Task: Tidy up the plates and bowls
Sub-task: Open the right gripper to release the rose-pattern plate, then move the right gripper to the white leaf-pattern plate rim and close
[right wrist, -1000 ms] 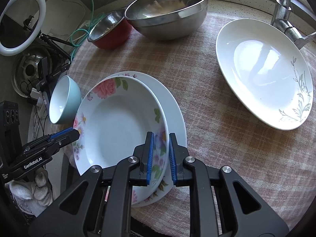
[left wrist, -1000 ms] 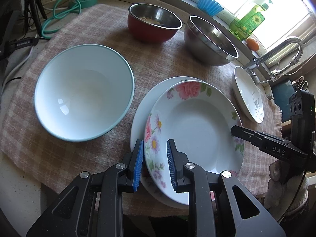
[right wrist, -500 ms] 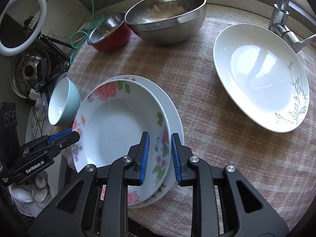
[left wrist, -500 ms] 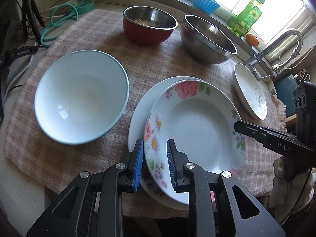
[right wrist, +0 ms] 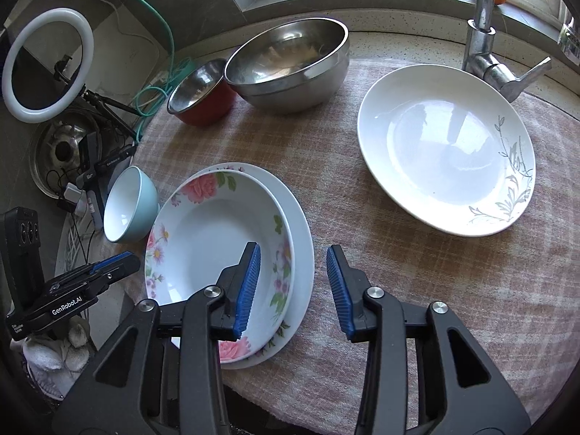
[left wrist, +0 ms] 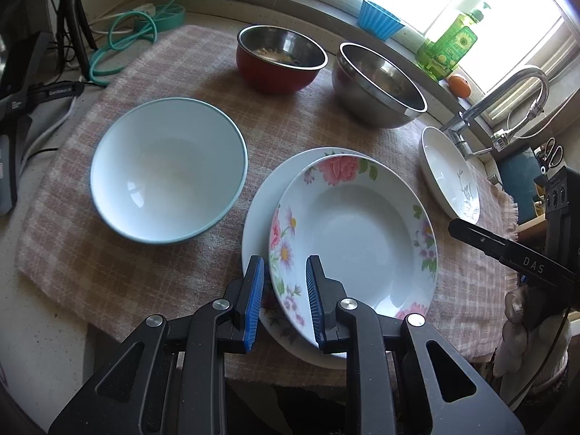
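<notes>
A floral deep plate (left wrist: 355,232) (right wrist: 217,246) lies stacked on a plain white plate (left wrist: 261,199) (right wrist: 302,239) on the checked cloth. My left gripper (left wrist: 282,297) is open a little, its jaws on either side of the stack's near-left rim. My right gripper (right wrist: 293,282) is open wide, its jaws straddling the stack's right rim, gripping nothing. A white plate with a leaf pattern (right wrist: 446,148) (left wrist: 449,177) lies to the right by the faucet. A pale blue bowl (left wrist: 168,170) (right wrist: 128,203) stands left of the stack.
A red-sided steel bowl (left wrist: 281,58) (right wrist: 201,94) and a larger steel bowl (left wrist: 378,85) (right wrist: 290,65) stand at the back. A faucet (right wrist: 485,29), a green bottle (left wrist: 449,49) and a blue cup (left wrist: 378,18) are by the window. Cables and a ring light (right wrist: 47,65) lie left.
My right gripper has opened wide and let go of the floral plate's rim. My left gripper has opened slightly. Both have drawn back a little; the plates stay stacked.
</notes>
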The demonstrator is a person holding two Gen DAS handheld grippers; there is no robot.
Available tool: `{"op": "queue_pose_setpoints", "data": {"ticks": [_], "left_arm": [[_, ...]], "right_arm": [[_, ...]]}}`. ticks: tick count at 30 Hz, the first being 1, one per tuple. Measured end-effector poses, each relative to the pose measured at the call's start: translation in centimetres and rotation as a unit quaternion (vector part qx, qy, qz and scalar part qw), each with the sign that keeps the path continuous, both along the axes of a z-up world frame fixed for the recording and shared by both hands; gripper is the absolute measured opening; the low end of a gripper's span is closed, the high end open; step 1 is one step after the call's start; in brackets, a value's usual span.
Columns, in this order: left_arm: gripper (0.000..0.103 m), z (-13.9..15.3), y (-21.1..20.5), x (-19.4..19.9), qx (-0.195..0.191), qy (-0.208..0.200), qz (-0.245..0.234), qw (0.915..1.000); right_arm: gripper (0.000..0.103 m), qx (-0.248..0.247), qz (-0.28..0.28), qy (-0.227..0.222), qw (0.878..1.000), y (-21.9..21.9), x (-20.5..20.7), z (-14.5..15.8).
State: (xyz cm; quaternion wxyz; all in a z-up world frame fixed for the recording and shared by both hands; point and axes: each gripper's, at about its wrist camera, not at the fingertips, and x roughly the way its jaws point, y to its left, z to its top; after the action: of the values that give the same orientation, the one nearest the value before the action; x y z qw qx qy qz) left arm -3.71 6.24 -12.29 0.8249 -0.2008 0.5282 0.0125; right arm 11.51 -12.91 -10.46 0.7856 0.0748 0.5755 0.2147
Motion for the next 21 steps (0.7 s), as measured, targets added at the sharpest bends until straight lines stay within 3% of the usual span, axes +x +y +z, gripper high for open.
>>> {"op": "queue_pose_setpoints", "data": {"ticks": [5, 8, 15, 21], "left_arm": [[0.021, 1.5, 0.0, 0.2, -0.005, -0.019, 0.001, 0.9998], [0.021, 1.9, -0.7, 1.1, -0.024, -0.026, -0.010, 0.9993], [0.021, 2.9, -5.4, 4.5, -0.044, -0.046, -0.065, 0.9958], [0.021, 2.3, -9.1, 8.2, -0.061, -0.045, -0.097, 0.9924]], "right_arm": [[0.041, 0.012, -0.034, -0.021, 0.999, -2.7, -0.2, 1.2], [0.053, 0.014, -0.065, -0.035, 0.997, -4.8, -0.1, 1.7], [0.053, 0.037, -0.137, -0.028, 0.989, -10.6, 0.8, 1.4], [0.053, 0.035, -0.166, -0.028, 0.985, -14.3, 2.1, 0.8]]}}
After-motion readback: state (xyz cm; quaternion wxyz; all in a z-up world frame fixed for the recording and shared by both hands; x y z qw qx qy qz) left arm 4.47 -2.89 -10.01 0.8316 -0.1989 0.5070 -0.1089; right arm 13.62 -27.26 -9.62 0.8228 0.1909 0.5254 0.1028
